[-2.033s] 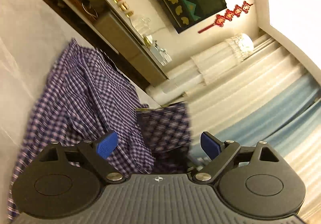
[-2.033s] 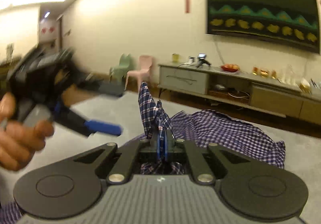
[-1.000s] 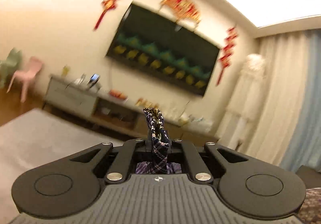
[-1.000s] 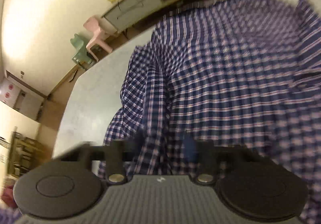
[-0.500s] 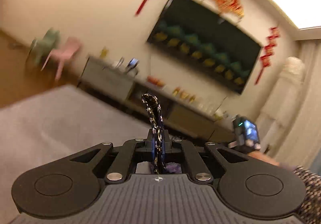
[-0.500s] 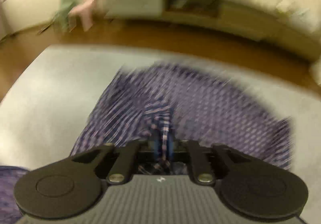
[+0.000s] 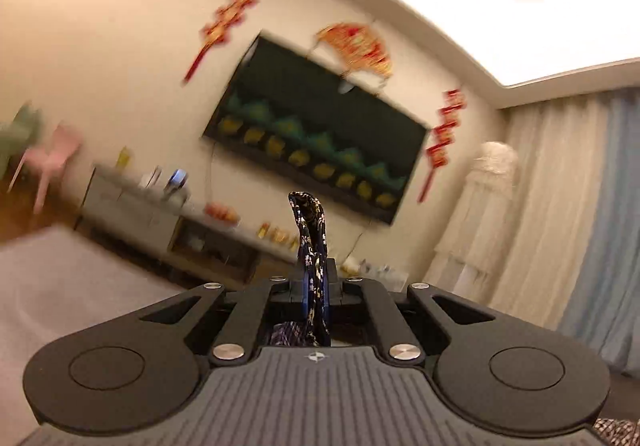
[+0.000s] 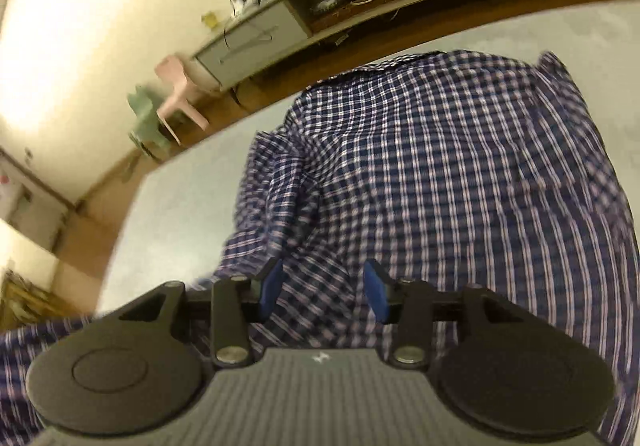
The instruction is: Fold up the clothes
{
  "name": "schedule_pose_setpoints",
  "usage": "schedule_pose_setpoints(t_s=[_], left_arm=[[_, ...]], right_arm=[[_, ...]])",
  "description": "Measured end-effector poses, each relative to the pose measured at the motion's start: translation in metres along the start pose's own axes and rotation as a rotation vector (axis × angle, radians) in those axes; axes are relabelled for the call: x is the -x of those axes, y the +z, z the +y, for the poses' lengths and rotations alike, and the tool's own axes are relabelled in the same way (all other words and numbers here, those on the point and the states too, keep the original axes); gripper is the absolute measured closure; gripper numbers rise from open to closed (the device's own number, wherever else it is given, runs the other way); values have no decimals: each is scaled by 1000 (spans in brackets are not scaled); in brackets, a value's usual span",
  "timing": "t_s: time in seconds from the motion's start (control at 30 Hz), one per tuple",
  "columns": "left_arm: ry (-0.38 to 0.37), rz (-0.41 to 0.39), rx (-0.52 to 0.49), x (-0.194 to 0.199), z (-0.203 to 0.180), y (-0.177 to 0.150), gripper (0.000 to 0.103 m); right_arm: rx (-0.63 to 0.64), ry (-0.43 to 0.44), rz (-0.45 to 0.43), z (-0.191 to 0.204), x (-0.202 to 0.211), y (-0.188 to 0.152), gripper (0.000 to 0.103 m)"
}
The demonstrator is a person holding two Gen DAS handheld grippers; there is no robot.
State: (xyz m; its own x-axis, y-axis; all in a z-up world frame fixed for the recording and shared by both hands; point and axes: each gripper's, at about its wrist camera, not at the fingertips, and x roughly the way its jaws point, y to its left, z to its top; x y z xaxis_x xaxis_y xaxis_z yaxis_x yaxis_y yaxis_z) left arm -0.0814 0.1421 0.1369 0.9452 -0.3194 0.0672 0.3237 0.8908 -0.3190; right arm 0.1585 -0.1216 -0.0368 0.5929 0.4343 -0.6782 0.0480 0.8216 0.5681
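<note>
A blue, white and pink checked shirt (image 8: 460, 174) lies spread and rumpled on a grey surface (image 8: 172, 214). My right gripper (image 8: 322, 288) is open just above the shirt's near part, with cloth showing between the blue fingertips (image 8: 272, 282). My left gripper (image 7: 316, 286) is shut on a dark patterned fold of the shirt (image 7: 310, 222), which sticks up between the jaws. The left wrist view points at the room's wall, so the rest of the shirt is hidden there.
A low TV cabinet (image 8: 280, 26) with small items stands along the far wall, under a wall-mounted screen (image 7: 316, 142). Pink and green small chairs (image 8: 176, 86) stand left of it on the wooden floor. Curtains (image 7: 560, 214) hang at the right.
My right gripper has opened and let go of the shirt fold it held, now tilted down over the shirt. My left gripper closed on a fold and stays shut, swinging slightly.
</note>
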Motion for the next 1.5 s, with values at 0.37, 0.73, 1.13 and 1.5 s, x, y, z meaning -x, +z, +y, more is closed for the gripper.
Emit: schedule_pose_setpoints(t_s=[0.37, 0.73, 1.13, 1.5], left_arm=[[-11, 452, -412, -49, -79, -101, 98], [14, 511, -797, -24, -120, -178, 97], [274, 616, -352, 18, -30, -123, 19], [490, 861, -195, 69, 8, -129, 88]], right_arm=[[-140, 330, 5, -31, 119, -110, 28], [-13, 304, 134, -26, 122, -142, 72], [57, 76, -169, -49, 181, -111, 97], [154, 96, -247, -37, 193, -64, 97]])
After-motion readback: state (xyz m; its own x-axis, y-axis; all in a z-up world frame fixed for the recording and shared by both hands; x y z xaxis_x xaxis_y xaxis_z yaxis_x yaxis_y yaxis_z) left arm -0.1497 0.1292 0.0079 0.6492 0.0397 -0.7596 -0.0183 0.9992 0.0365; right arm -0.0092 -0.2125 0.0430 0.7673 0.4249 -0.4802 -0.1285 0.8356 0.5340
